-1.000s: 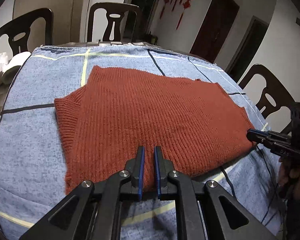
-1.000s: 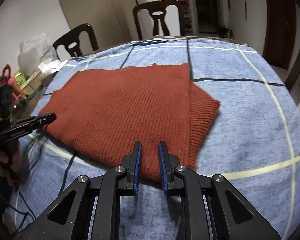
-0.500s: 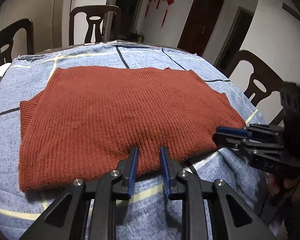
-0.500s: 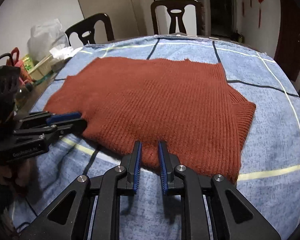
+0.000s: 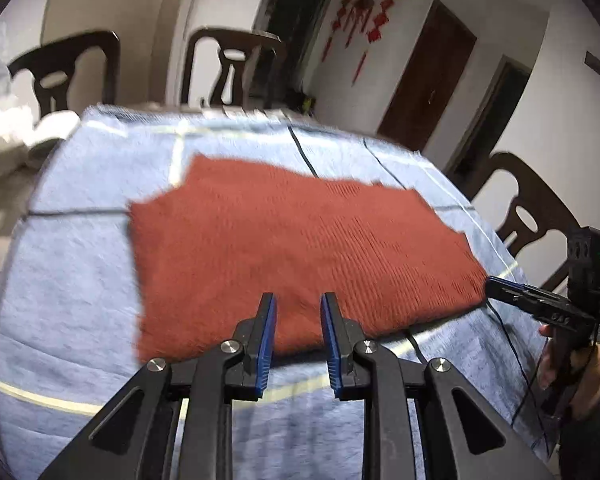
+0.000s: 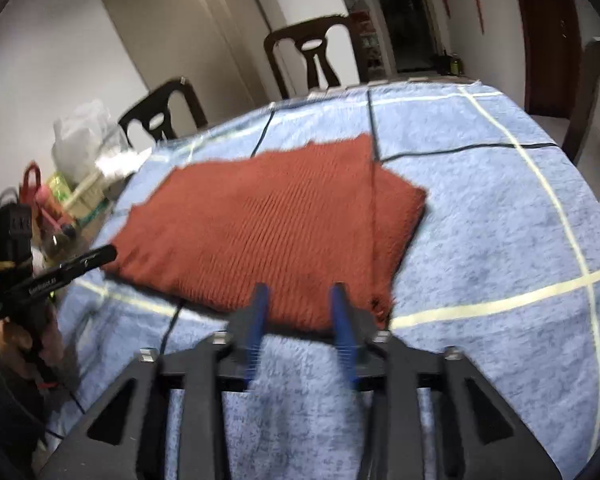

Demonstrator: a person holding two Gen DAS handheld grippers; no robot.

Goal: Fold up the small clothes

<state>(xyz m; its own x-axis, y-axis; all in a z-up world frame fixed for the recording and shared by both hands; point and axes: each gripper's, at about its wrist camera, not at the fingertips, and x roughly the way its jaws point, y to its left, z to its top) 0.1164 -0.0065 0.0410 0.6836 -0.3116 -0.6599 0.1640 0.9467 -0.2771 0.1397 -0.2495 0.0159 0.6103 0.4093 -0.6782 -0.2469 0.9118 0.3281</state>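
A rust-red knit sweater lies folded flat on the table's blue checked cloth. My left gripper hovers at the sweater's near edge. Its blue pads stand a little apart and press on nothing. In the right wrist view the sweater shows a folded sleeve at its right end. My right gripper is at that view's near edge with its jaws opening wide; only the hem shows behind the gap. Each gripper shows in the other's view: the right one by the sweater's right corner, the left one by its left corner.
Dark wooden chairs ring the table. Bags, bottles and boxes crowd the table's left end, with white items there too. A thin black cable trails over the cloth near the front edge.
The left jaws went from almost shut to slightly apart. The right jaws have just spread wide. The two grippers came close together half a second ago and have drawn apart again.
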